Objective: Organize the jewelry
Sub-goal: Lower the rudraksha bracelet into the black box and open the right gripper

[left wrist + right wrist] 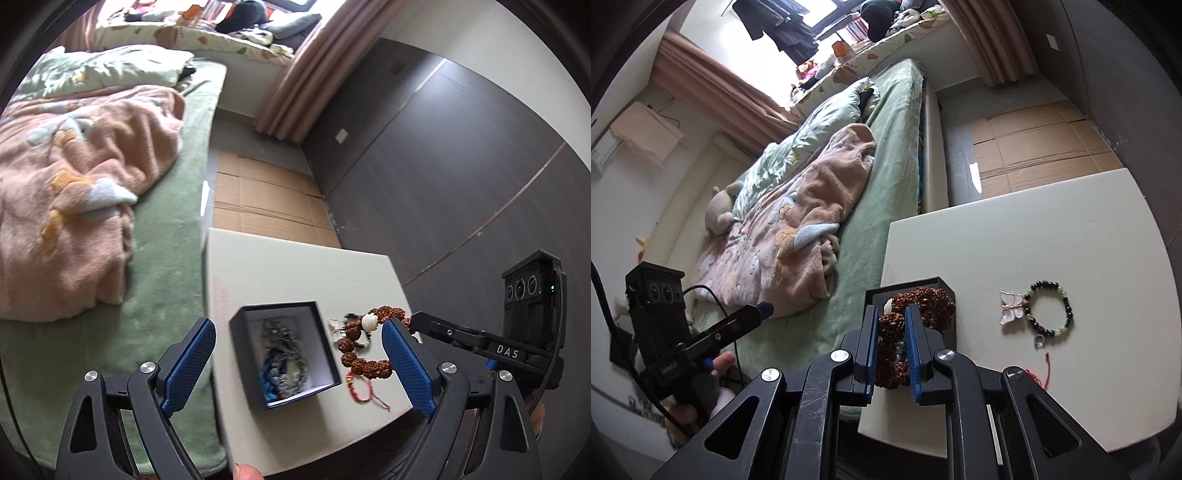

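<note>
A dark box (236,325) with a white inside stands on the white table (295,269); blue and grey bead bracelets (280,354) lie in it. My left gripper (299,369) hangs open above the box, with nothing between its pads. My right gripper (892,332) is shut on a brown knobbly bead string (923,299) with a white bead, held up over the box (945,286). From the left wrist, that string (365,347) hangs just right of the box. A red cord bracelet (364,391) lies on the table below it.
On the table (1034,240), right of the box, lie a white butterfly brooch (1010,306), a dark and green bead bracelet (1051,310) and the red cord (1047,365). A bed (166,206) with a pink blanket borders the table on the left. Flattened cardboard (266,199) covers the floor behind.
</note>
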Available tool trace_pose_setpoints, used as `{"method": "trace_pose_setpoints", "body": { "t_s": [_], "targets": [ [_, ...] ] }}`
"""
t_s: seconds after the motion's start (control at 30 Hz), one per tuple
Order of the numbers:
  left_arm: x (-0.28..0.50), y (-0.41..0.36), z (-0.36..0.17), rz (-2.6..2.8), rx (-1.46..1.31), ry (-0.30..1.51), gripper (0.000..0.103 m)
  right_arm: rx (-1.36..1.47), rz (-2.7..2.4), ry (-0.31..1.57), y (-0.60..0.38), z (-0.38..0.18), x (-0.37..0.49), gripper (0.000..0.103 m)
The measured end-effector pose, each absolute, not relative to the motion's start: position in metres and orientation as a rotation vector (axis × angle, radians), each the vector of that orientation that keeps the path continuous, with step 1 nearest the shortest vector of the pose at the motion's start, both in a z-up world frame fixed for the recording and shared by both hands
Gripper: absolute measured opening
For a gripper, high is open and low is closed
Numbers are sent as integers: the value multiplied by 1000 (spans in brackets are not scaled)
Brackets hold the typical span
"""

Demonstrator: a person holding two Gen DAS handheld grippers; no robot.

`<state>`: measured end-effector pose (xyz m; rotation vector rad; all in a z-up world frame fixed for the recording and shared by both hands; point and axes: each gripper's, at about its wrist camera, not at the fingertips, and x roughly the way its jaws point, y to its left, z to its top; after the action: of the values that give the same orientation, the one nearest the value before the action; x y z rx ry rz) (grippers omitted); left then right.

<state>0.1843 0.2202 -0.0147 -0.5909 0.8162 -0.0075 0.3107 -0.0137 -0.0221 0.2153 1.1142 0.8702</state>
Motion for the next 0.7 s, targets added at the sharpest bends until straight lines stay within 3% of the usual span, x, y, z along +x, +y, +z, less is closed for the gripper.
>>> {"method": "trace_pose_setpoints", "body": {
  "t_s": [0.17,0.2,0.23,0.3,0.57,0.67,0.7],
  "targets": [
    [171,233,-23,47,-590,805,95,175,876,1185,23,-44,313,17],
    [168,236,-25,61,-596,796,103,179,875,1202,26,-48,315,20],
    [165,238,-27,68,-605,786,103,186,875,1217,28,-52,315,23],
    [161,242,-30,66,-629,771,103,203,874,1219,29,-56,315,42],
    [165,231,-38,79,-600,760,103,213,816,1163,-14,-53,312,46],
    [170,218,-38,61,-564,753,103,232,773,1159,-38,-57,313,60],
    [173,212,-38,50,-551,757,103,239,755,1160,-47,-58,313,60]
  ]
}}
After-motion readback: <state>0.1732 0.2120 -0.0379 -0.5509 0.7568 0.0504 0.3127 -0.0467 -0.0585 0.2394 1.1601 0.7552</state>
